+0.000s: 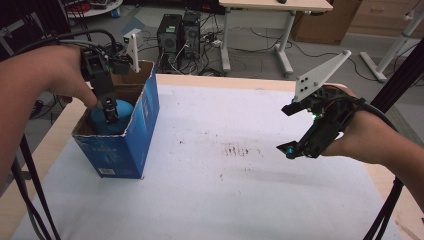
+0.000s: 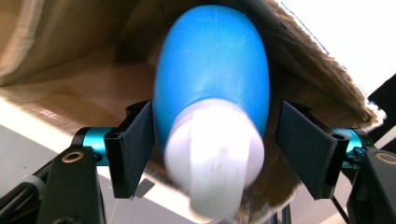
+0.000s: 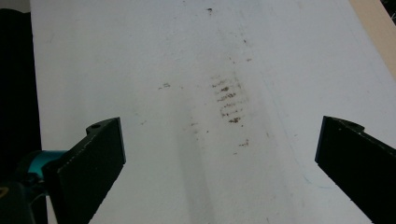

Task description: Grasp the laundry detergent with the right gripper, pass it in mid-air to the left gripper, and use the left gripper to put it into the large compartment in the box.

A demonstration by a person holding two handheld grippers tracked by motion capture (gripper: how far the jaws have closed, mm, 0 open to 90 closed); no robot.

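**Bottle sat loose between my left jaws inside the box**

I had the left hand-held gripper (image 2: pixel 212 154) open around the blue bottle (image 2: pixel 212 84), pads clear of it, inside the cardboard box (image 1: pixel 145 105). My right hand-held gripper (image 1: pixel 300 131) hung open, well right of the box, above the stained worktop (image 1: pixel 240 190).

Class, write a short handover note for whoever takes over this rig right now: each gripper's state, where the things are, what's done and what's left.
Left gripper: down in the box, jaws open around the blue bottle; the pads stand apart from it, so it is not gripped.
Right gripper: open, holding nothing, hovering over the white mat.
Bottle: in the box at the table's left, white cap toward the left gripper.
Done: bottle is in the box and let go.
Left: probably lift the left gripper clear of the box.
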